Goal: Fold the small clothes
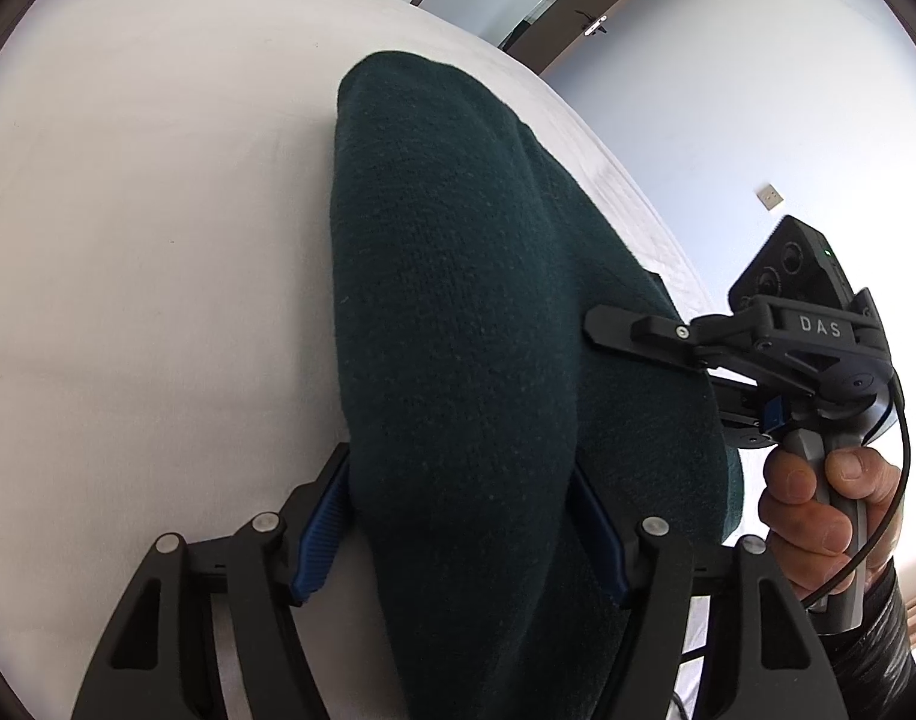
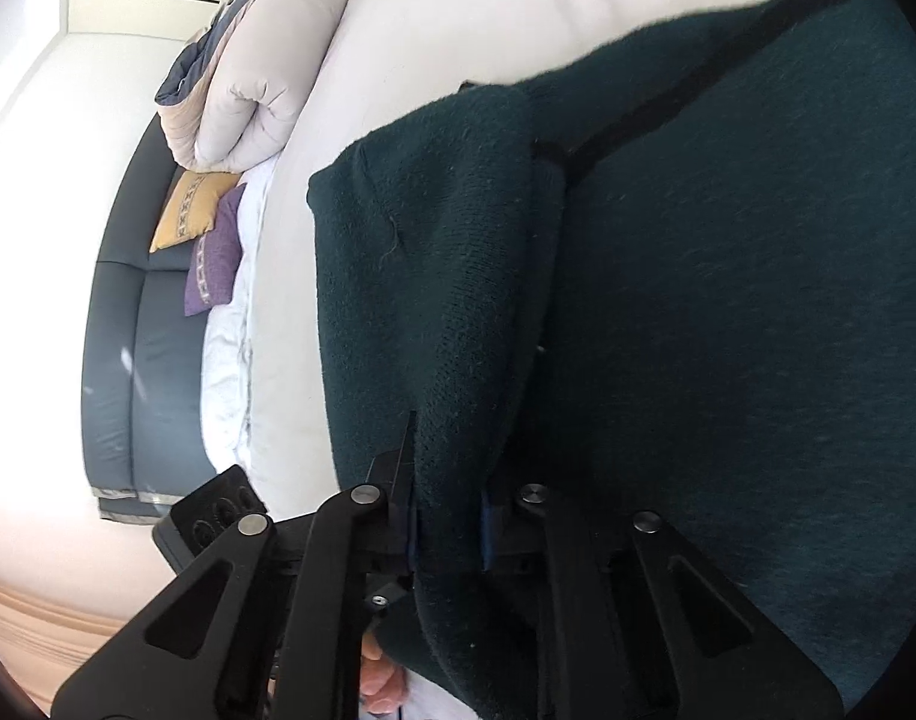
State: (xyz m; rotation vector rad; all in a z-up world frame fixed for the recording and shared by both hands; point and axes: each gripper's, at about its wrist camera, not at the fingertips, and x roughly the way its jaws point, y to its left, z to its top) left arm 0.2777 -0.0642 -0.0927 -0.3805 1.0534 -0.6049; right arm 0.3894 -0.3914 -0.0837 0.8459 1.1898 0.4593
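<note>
A dark green knitted garment [image 1: 458,300] hangs lifted above the white bed [image 1: 128,210]. My left gripper [image 1: 464,534] is shut on a thick fold of it, blue pads on both sides. My right gripper [image 1: 614,330] shows at the right of the left wrist view, its fingers clamped on the garment's edge, held by a hand [image 1: 818,504]. In the right wrist view my right gripper [image 2: 449,528] is shut on a bunched fold of the garment [image 2: 728,330], which fills most of the view.
The white bed [image 2: 434,18] lies under the garment. A folded white quilt [image 2: 242,78] and yellow [image 2: 188,210] and purple [image 2: 215,258] cushions rest by a dark headboard [image 2: 134,360]. Wall and door frame [image 1: 578,6] stand beyond the bed.
</note>
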